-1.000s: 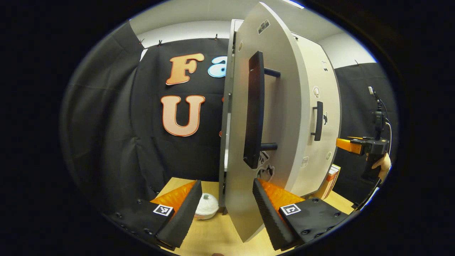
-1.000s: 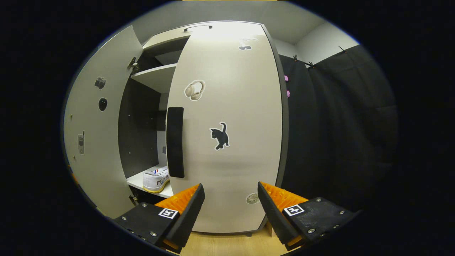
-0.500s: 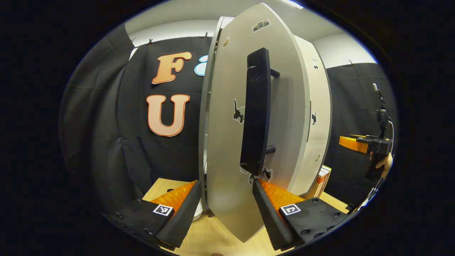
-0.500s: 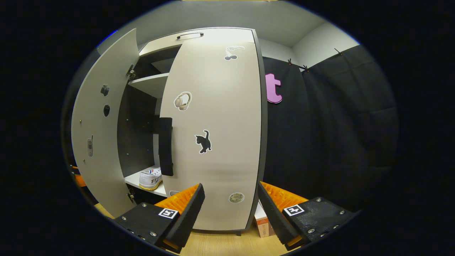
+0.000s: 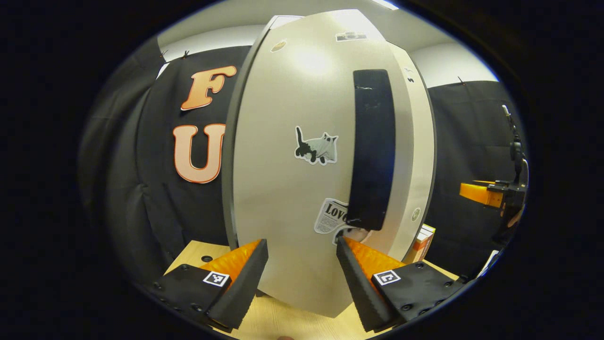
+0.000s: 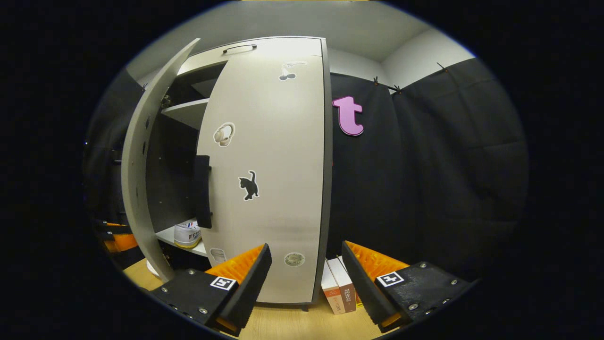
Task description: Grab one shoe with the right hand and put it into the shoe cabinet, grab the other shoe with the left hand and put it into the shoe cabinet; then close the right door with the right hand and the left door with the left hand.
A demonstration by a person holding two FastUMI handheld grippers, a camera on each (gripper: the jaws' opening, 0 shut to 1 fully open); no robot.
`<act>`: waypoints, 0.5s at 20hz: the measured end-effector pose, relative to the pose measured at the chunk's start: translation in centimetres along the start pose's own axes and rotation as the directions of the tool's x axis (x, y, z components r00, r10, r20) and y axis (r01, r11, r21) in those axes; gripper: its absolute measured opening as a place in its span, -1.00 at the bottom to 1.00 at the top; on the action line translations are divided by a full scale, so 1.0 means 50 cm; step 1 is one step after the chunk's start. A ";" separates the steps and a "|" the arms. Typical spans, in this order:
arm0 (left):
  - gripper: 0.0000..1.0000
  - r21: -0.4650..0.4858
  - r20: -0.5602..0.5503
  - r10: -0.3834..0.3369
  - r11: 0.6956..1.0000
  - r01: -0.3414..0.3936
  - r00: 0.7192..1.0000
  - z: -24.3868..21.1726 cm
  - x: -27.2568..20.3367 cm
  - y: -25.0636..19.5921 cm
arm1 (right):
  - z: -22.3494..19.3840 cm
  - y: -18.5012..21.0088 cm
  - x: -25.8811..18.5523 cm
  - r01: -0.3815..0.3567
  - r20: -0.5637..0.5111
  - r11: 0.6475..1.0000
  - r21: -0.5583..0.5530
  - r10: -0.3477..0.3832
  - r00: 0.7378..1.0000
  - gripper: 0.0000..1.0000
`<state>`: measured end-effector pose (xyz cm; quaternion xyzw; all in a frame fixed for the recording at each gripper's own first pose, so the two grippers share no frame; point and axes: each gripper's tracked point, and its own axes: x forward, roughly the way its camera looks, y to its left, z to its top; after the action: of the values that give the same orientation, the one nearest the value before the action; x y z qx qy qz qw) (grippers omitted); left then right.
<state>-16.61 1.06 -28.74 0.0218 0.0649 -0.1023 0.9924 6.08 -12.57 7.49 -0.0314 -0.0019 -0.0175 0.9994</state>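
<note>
In the left gripper view, the left tool (image 5: pixel 301 278) is at the bottom with its two fingers wide apart and nothing between them. Right in front of it is the left door (image 5: pixel 288 189) of the shoe cabinet. The door nearly faces the camera. It has a tall black handle (image 5: pixel 373 151) near its right edge. A cat sticker (image 5: pixel 316 147) sits in the middle of the door, and a newspaper sticker (image 5: pixel 332 215) is lower down. The tool's right finger (image 5: pixel 354 274) is just below the bottom of the handle, and I cannot tell if it touches the door. The cabinet stands on a light wood counter (image 5: pixel 283 318). Past the door's right edge you can see a strip of the right door (image 5: pixel 422 156). Some boxes (image 5: pixel 421 238) stand at its foot. Far off on the right is the right tool (image 5: pixel 476 192), held up in the air.

In the right gripper view, the right tool (image 6: pixel 306 278) is also wide apart and holds nothing. It is well apart from the cabinet. The right door (image 6: pixel 273 179) is shut flat, with a black cat sticker (image 6: pixel 248 185) on it. The boxes (image 6: pixel 339 285) lean beside the cabinet. The left door (image 6: pixel 141 189) stands partly open. Through the gap you can see a white shoe (image 6: pixel 187 233) on the bottom shelf (image 6: pixel 181 238) inside.
</note>
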 end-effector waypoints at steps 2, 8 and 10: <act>0.91 0.013 -0.007 0.006 1.000 -0.006 1.000 -0.007 0.030 -0.007 | -0.002 -0.016 -0.004 0.014 -0.002 1.000 -0.002 -0.014 1.000 0.85; 0.91 0.010 -0.030 0.024 1.000 -0.023 0.999 -0.026 0.075 -0.018 | -0.005 -0.047 -0.015 0.036 -0.007 0.999 -0.006 -0.036 0.999 0.85; 0.91 0.005 -0.026 0.034 0.999 -0.034 0.999 -0.028 0.086 -0.015 | -0.005 -0.049 -0.014 0.035 -0.009 0.999 -0.006 -0.035 0.999 0.85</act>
<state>-12.75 -0.48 -30.72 0.0263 0.0774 -0.0851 0.9930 5.30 -15.00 7.40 -0.0343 0.0022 -0.0352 0.9988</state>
